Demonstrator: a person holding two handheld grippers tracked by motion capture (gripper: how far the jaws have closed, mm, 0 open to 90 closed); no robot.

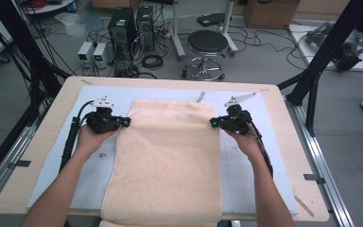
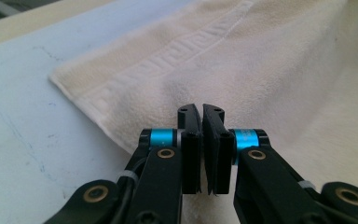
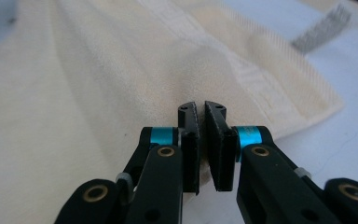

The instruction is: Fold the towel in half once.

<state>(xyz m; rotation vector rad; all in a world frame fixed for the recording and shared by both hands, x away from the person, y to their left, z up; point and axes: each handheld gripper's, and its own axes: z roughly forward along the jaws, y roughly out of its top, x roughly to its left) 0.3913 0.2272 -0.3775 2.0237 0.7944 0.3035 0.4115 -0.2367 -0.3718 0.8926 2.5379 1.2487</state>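
- The cream towel (image 1: pixel 168 161) is spread lengthwise on the table (image 1: pixel 52 123), its near end draped over the edge.
- Each long edge is pinched near the far corners, left tool (image 1: pixel 125 122) and right tool (image 1: pixel 213 123) both clenched on cloth, apparently so the far end can be lifted evenly for folding.

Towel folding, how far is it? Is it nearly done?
Just starting, it seems. Done: the towel lies spread flat on the table, its near end hanging over the edge. In hand: the left tool and the right tool are each shut on a side edge near the far end. Left: probably lifting that end and folding it; no fold shows yet.
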